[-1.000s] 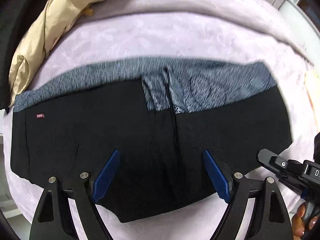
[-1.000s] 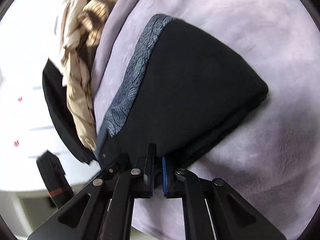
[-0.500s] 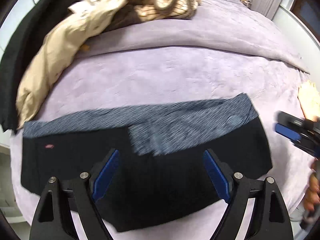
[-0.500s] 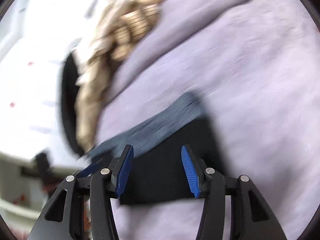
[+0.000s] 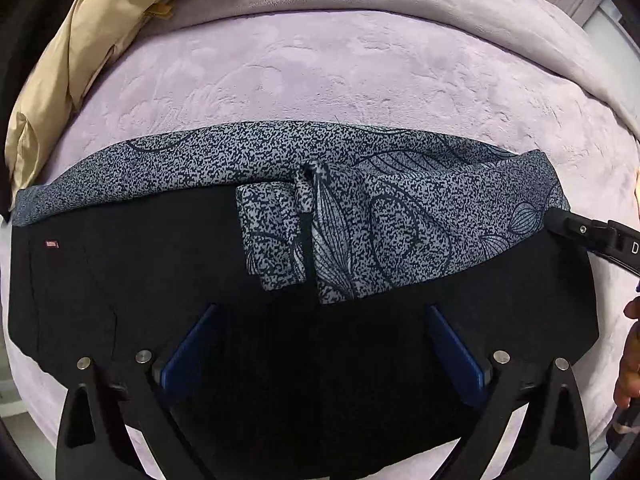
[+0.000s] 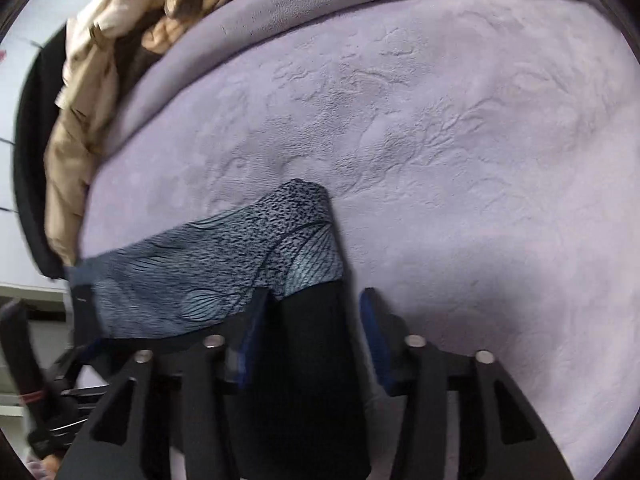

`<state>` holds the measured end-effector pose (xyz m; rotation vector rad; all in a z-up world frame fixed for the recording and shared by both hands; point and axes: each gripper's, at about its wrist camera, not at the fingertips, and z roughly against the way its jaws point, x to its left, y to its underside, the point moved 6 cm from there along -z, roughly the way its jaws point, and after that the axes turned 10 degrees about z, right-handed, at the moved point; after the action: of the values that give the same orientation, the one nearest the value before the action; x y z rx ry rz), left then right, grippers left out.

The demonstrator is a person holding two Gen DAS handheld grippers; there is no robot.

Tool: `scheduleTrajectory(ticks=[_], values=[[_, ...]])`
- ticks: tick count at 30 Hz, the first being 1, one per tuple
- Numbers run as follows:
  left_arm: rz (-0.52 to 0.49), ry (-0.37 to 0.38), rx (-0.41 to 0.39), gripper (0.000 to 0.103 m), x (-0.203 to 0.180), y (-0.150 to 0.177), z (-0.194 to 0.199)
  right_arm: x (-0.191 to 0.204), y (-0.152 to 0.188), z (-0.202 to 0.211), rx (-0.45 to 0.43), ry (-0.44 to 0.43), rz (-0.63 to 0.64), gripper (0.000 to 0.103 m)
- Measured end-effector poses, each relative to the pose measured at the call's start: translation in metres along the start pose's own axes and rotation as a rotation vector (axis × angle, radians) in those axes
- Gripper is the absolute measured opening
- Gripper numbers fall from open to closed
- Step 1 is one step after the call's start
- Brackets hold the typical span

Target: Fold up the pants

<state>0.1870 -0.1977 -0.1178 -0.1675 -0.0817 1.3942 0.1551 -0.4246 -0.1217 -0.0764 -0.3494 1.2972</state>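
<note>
Black pants (image 5: 140, 280) with a grey patterned waistband (image 5: 360, 168) lie folded across a lilac blanket (image 5: 360, 60). A patterned flap (image 5: 352, 240) is turned down over the black cloth at the middle. My left gripper (image 5: 320, 312) points straight down over the near half of the pants. Its jaws are opening wide and grip nothing. My right gripper (image 6: 313, 300) hovers at the pants' right end (image 6: 308, 360). Its jaws are opening with black cloth between them, and the pads do not press on it. The right gripper's black frame (image 5: 592, 236) shows at the left wrist view's right edge.
A beige jacket (image 5: 80, 60) and a heap of striped and tan clothes (image 6: 140, 20) lie at the far left of the bed, with a black garment (image 6: 28, 160) beside them. A person's hand (image 5: 630, 360) is at the right edge. Bare blanket stretches beyond and right of the pants.
My right gripper let go of the pants' near edge, opened and swung over to their right end. My left gripper's jaws spread wider and it shifted slightly over the pants.
</note>
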Motion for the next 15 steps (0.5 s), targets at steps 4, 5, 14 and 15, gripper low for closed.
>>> scheduleTrajectory(ticks=[4,5,14,15], values=[[-0.007,0.001,0.005,0.102,0.005,0.007,0.006,0.016,0.013,0.017,0.007,0.041,0.031,0.061],[-0.001,0.004,0.008,0.102,0.008,0.009,0.008,0.017,0.021,0.025,0.005,0.066,0.042,0.068],[0.039,0.02,0.025,0.102,0.048,0.041,0.032,0.037,0.076,0.059,0.016,0.141,0.04,0.077],[0.038,0.022,0.023,0.102,0.052,0.045,0.036,0.041,0.082,0.06,0.024,0.147,0.039,0.078]])
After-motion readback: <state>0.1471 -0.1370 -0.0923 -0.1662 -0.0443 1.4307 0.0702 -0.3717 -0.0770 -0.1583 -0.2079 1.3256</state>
